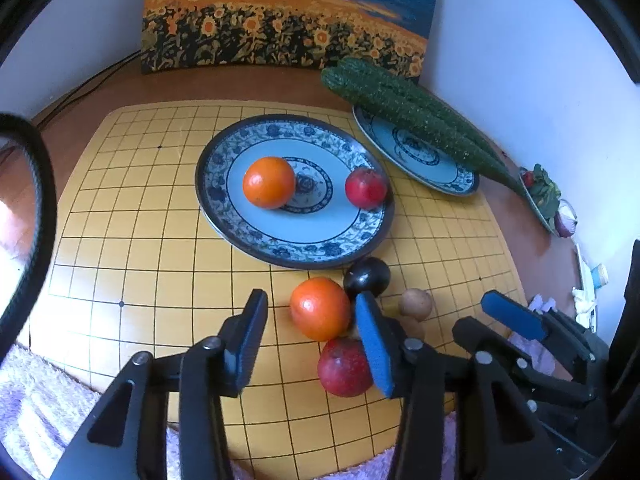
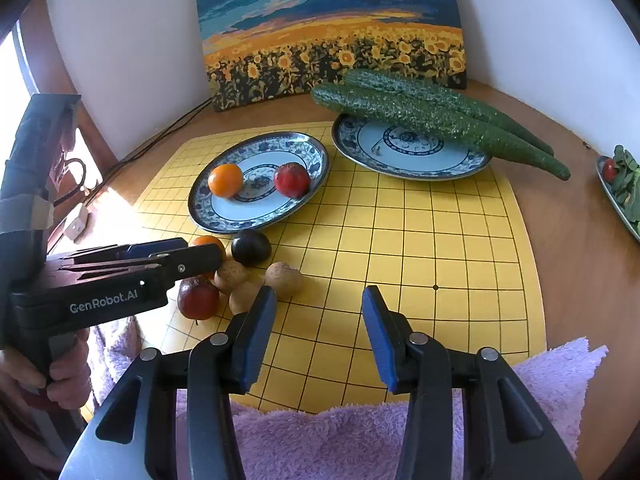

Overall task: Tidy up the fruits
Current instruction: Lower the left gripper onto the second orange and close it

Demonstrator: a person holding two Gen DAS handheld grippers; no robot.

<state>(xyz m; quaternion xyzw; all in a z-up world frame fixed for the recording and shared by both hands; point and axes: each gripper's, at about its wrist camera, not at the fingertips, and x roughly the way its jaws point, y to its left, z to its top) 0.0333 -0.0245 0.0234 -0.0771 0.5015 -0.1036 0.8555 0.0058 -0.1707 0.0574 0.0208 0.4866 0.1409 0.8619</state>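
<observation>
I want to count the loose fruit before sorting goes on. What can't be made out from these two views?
- Left wrist view: brown fruits partly hidden behind the left gripper blue pad.
- Right wrist view: orange on the board mostly covered by the left gripper; whether its jaws touch it is unclear.
- Right wrist view: salad plate cut off by the edge.

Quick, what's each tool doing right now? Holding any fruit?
Left tool: open, holding nothing; the loose orange sits between its fingers, untouched.
Right tool: open, empty, over the yellow board.
</observation>
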